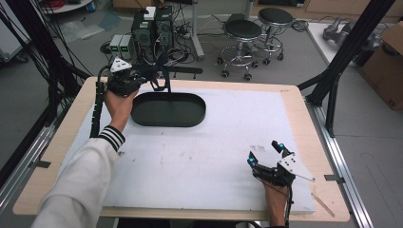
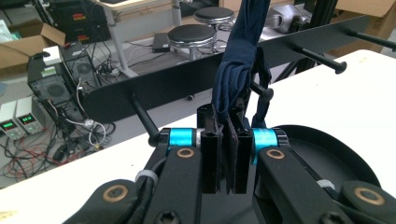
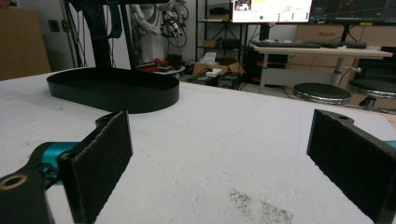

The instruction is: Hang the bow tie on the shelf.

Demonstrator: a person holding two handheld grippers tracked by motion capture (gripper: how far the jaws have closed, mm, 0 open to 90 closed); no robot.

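- Left gripper [image 2: 226, 154] is clamped on a dark blue cloth [image 2: 243, 60], jaws nearly together with the fabric pinched between the pads. In the high view the left gripper [image 1: 142, 76] sits at the tray's 11 o'clock, at the table's far edge.
- The cloth hangs bunched from above, beside the rack [image 2: 210, 77], a black bar with pegs. One strap loops round a peg [image 2: 261, 91]; I can't tell whether it is fully seated.
- Right gripper [image 3: 219, 163] has its jaws wide apart, nothing between them, idle over the white mat [image 3: 210, 140]. High view puts the right gripper [image 1: 266, 153] at about 5 o'clock from the tray [image 1: 197, 116], well apart from it.
- Risk: only a narrow fold is gripped, so a sideways pull could slide the cloth out and drop it into the tray or off the table's far edge.
- Risk: the strap on the peg may snag, and a tug away would then stretch the fabric or rock the rack on its post.
- Risk: letting go before the loop is over the peg would likely make the cloth slip off, since bunched fabric is limp and heavy on one side.
- Risk: the jaws are near the bar, so pushing forward could knock the rack.
- Risk: the left cable [image 1: 97, 102] trails along the table's left side and could drag on the edge.
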